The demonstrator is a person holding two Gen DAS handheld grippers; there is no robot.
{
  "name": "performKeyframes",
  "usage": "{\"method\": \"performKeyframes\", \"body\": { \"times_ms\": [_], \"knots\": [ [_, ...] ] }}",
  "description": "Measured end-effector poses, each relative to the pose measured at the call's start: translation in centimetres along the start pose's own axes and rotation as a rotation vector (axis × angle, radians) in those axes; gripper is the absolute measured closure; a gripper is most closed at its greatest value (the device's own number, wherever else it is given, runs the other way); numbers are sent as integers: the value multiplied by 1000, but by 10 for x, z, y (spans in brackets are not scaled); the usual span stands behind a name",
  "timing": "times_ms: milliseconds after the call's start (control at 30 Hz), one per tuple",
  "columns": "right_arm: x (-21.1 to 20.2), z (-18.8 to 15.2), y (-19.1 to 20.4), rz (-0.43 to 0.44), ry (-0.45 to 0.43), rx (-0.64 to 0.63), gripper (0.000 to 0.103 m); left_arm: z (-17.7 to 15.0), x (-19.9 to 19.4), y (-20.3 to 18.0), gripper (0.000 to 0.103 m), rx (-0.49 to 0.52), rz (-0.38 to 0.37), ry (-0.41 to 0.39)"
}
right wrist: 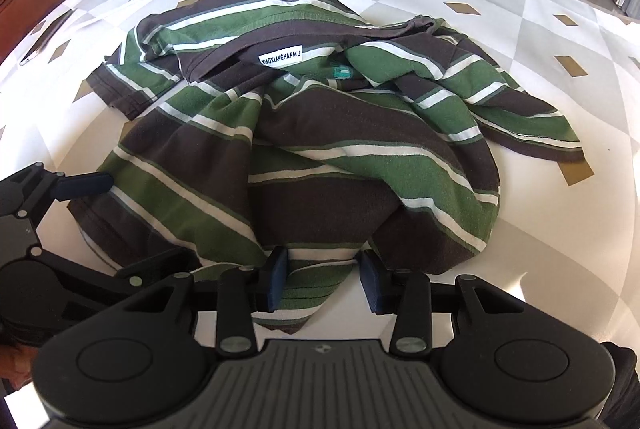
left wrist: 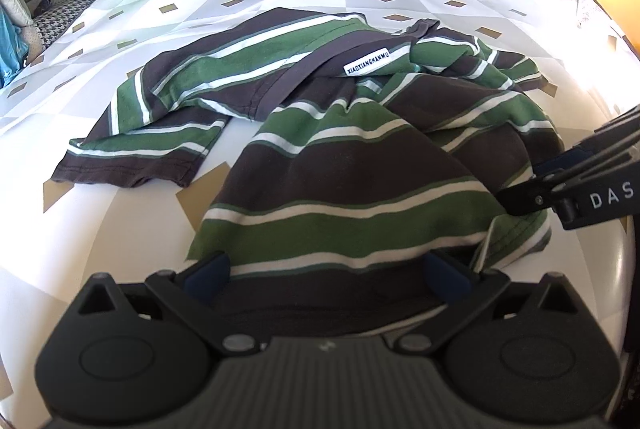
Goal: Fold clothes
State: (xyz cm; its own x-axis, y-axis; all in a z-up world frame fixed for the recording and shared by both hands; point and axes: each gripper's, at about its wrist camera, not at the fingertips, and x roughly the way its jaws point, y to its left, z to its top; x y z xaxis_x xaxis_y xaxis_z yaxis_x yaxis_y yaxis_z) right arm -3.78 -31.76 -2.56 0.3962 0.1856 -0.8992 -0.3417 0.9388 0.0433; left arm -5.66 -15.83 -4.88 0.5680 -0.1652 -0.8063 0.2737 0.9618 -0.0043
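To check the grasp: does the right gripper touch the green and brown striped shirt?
Touching. In the right wrist view the striped shirt's hem lies between the right gripper's open jaws, against the left blue pad.

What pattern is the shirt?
Brown, green and white stripes on the shirt; clearest in the right wrist view.

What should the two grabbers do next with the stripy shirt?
Probably close on the hem and pull it out flat. The striped T-shirt lies crumpled on the tablecloth, and both the left gripper and the right gripper stand open with its near edge between their fingers.
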Motion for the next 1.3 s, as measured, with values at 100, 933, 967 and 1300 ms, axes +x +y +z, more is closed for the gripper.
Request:
{"method": "performKeyframes", "body": {
  "times_ms": [100,933,967,1300],
  "knots": [
    [-2,-4,6,8,6,-26,64,-4,-3,4,0,-16,7,11],
    [-19,-14,32,162,63,-164,59,-6,-20,7,0,-132,61,185],
    [-22,-12,29,165,45,-156,58,-5,-19,6,0,-133,62,182],
    [-38,13,-13,107,-95,-18,53,12,-14,0,0,-126,50,82]
  ]
}}
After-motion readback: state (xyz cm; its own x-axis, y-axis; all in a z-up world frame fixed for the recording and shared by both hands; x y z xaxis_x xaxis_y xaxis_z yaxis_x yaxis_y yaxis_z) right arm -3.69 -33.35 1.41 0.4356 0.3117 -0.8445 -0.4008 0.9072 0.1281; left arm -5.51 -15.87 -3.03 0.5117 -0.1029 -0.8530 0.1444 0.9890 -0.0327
